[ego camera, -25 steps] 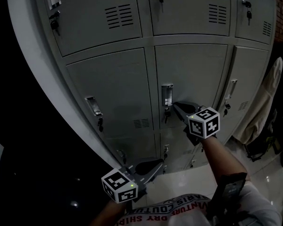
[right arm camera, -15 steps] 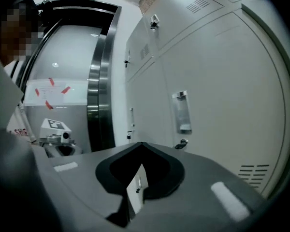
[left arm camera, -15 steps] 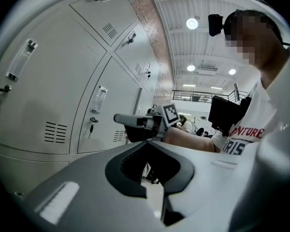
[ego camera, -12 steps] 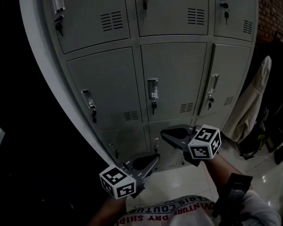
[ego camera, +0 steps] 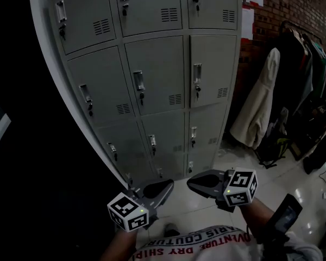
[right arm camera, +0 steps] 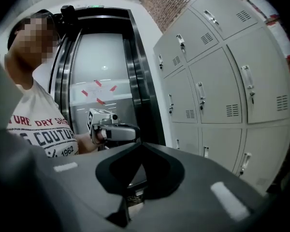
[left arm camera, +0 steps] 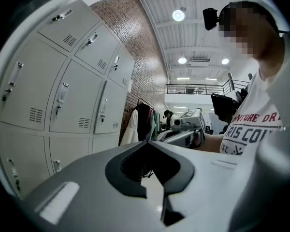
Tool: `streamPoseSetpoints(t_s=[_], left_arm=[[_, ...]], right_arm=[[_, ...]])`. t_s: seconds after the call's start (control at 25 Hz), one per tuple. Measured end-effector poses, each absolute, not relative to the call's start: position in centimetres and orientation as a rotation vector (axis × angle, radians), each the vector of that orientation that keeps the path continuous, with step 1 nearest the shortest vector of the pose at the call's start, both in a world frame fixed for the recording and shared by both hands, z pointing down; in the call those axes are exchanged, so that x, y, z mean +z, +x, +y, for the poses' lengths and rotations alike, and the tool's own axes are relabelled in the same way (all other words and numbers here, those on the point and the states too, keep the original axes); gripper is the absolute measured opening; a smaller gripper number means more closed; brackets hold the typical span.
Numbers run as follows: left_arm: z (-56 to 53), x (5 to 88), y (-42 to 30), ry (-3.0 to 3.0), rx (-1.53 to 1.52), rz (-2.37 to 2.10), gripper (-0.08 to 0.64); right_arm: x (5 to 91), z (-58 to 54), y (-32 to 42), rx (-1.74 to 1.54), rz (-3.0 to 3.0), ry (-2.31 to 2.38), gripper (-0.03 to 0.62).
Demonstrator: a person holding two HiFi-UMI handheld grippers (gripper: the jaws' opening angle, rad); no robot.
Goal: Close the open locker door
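Observation:
The grey locker block (ego camera: 152, 75) fills the upper left of the head view, and every door in sight lies flush, including the middle door (ego camera: 160, 72) with its handle and key. My left gripper (ego camera: 165, 186) and right gripper (ego camera: 194, 181) hang low near my body, tips pointed toward each other, well away from the lockers. Both are shut with nothing held. In the left gripper view the left gripper (left arm camera: 150, 143) has its jaws closed and faces the right gripper (left arm camera: 186, 128). The right gripper view shows the right gripper (right arm camera: 141, 146) with jaws together, facing the left gripper (right arm camera: 111, 129).
A rack of hanging coats (ego camera: 258, 105) stands right of the lockers against a brick wall (ego camera: 277, 10). Glossy floor tiles (ego camera: 309, 189) lie below. A steel lift door (right arm camera: 101, 71) stands left of the lockers in the right gripper view.
The right gripper came off the middle door's handle and dropped down beside the left gripper. The head view pulled back from the lockers, bringing more doors and the coat rack into sight.

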State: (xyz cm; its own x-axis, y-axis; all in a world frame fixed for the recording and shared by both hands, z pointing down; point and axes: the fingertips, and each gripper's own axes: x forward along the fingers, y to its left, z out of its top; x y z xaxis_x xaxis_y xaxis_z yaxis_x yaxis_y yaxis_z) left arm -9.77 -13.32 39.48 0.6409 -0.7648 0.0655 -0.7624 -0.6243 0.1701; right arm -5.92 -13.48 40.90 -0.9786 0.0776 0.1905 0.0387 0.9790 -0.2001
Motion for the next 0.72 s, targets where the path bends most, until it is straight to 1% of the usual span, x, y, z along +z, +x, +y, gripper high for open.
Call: streamPoseSetpoints(t_s=[0.16, 0.28, 0.52, 0.72], left_arm=[[-7.9, 40.9, -3.0, 2.670, 0.012, -1.238, 0.003], [-4.3, 41.1, 0.6, 2.672, 0.038, -1.220, 0.003], [0.1, 39.2, 5.1, 2.693, 0.031, -1.207, 0.003], [2.4, 38.8, 7.1, 2.699, 0.050, -1.206, 0.003]], right_arm=[[41.2, -8.0, 0.5, 0.288, -2.950, -0.063, -0.003], [41.1, -4.8, 4.0, 0.277, -2.957, -0.032, -0.005], [39.6, -0.9, 8.1, 0.300, -2.994, -0.018, -0.005], [39.1, 1.6, 9.8, 0.248, -3.007, -0.026, -0.005]])
